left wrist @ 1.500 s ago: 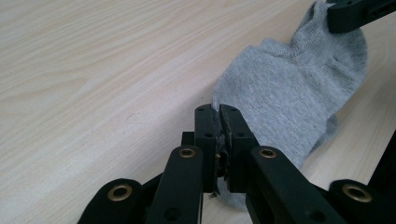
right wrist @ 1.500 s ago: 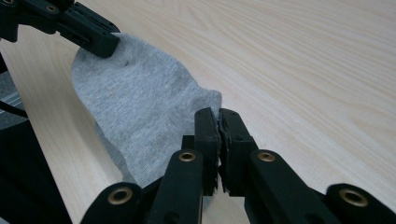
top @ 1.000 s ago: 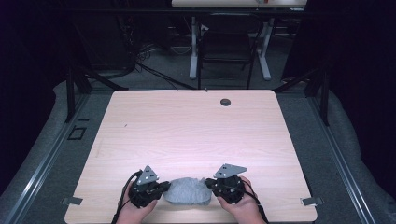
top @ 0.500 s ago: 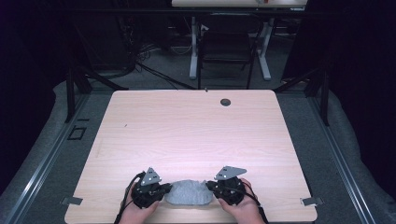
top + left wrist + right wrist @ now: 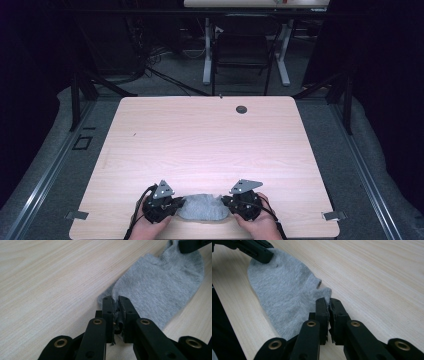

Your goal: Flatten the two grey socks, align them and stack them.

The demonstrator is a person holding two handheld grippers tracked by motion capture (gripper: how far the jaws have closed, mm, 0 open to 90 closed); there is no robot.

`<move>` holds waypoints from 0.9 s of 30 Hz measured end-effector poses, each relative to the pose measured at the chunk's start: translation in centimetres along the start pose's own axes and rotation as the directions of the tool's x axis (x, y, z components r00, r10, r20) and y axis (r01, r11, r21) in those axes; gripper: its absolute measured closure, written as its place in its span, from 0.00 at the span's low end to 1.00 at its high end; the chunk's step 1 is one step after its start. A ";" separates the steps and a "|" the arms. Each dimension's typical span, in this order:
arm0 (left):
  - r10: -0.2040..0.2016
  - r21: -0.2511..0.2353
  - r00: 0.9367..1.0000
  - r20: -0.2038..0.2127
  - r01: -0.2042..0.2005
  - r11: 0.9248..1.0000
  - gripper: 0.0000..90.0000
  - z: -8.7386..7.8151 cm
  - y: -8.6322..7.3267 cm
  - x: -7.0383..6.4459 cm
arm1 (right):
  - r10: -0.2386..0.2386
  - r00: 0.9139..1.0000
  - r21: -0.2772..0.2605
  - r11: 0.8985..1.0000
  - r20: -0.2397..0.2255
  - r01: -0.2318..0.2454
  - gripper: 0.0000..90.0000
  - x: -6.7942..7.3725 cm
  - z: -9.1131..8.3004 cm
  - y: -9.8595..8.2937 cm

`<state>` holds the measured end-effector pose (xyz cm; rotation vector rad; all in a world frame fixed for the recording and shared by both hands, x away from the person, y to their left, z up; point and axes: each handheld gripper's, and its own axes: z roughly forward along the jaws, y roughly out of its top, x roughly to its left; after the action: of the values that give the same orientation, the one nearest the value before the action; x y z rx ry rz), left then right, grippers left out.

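Grey sock (image 5: 201,208): drawn nearer and flatter at the desk (image 5: 210,140) near edge; left tool (image 5: 176,205) and right tool (image 5: 226,202) each pinch 1 end, stretch progressing.

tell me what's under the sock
The sock lies flat on the table, pinched at each end by the left tongs and right tongs. Anything beneath it is covered.

table (image 5: 210,145): pale wood grain, round hole (image 5: 241,109) near far edge | floor (image 5: 370,165): grey carpet around table | beyond far edge: dark chair (image 5: 240,55), white desk legs (image 5: 206,50), cables (image 5: 150,60) on floor | surrounds: black, unlit | light: soft glare on tabletop
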<state>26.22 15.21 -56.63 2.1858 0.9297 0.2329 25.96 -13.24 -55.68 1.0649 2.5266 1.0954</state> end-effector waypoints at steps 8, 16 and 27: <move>0.007 -0.013 1.000 0.003 -0.007 1.000 0.83 -0.1 0.1 -0.2 | 0.001 1.000 0.005 1.000 0.003 -0.001 0.86 0.0 0.2 -0.2; 0.037 -0.069 0.999 0.005 -0.037 0.997 0.75 -1.2 0.8 -1.0 | -0.024 1.000 -0.076 0.997 -0.014 0.023 0.79 0.8 -1.3 0.6; 0.066 0.001 0.998 0.024 -0.066 0.998 0.65 0.3 -0.1 -1.2 | -0.101 0.994 0.020 0.995 -0.029 0.101 0.71 1.9 1.2 -0.3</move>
<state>25.44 14.28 -56.83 2.2189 0.8457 0.2375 24.96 -11.45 -56.57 0.9217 2.5883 1.0651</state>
